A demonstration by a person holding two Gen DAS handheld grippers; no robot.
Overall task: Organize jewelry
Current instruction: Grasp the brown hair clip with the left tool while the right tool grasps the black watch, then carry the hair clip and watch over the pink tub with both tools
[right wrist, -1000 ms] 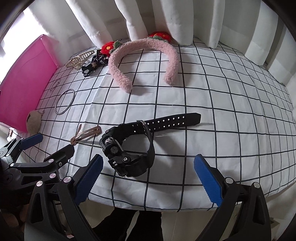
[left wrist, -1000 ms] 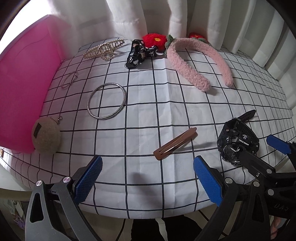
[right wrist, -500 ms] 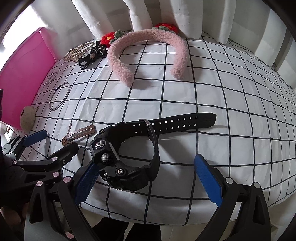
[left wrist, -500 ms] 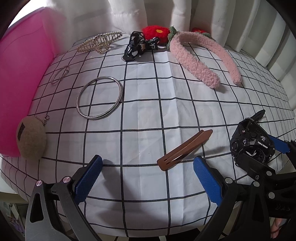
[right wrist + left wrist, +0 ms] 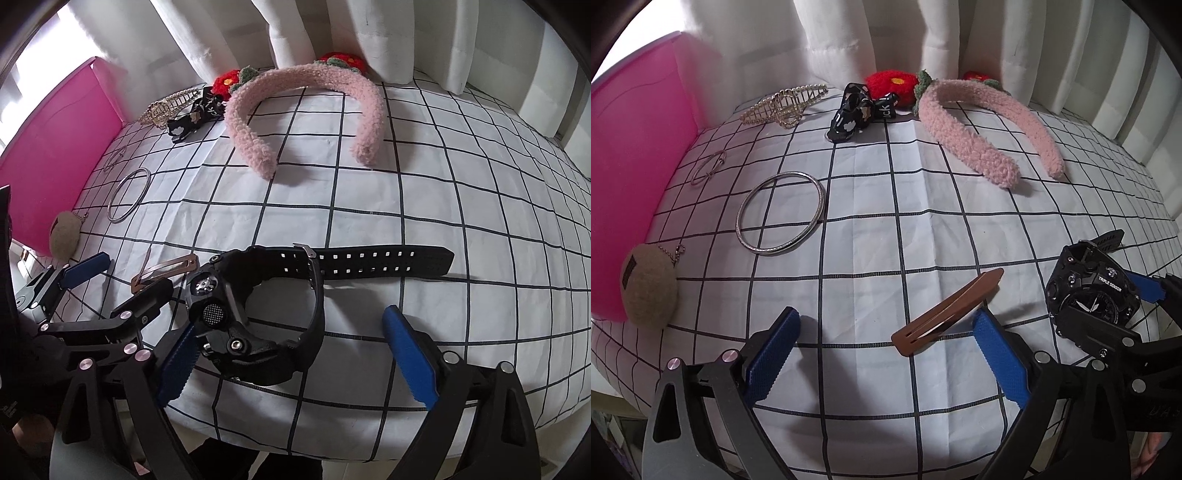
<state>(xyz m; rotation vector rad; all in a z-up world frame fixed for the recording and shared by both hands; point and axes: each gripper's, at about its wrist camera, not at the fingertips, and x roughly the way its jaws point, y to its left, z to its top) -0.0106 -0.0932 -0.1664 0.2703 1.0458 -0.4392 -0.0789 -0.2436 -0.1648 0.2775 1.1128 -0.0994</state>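
Far left, a pink bin stands against the grid-patterned tabletop. Beside it lie a beige pom keychain, a small ring and a silver bangle; a pearl claw clip, a black bow and a pink headband sit at the far edge.

The left gripper points steeply down with its fingers wide and closing. The brown hair clip lies between them, crowded toward the right finger; whether that pad touches it cannot be told. Its long axis runs diagonally, near-left to far-right, so the fingers would close partly along it, not squarely across.

To the right, the right gripper also has 2 wide fingers that are closing. The black watch lies between them, its case hard against the left finger and well apart from the right one. The free strap runs far-right, outside the fingers. Judged from this, each hand has 1 item nearest it, neither yet gripped.
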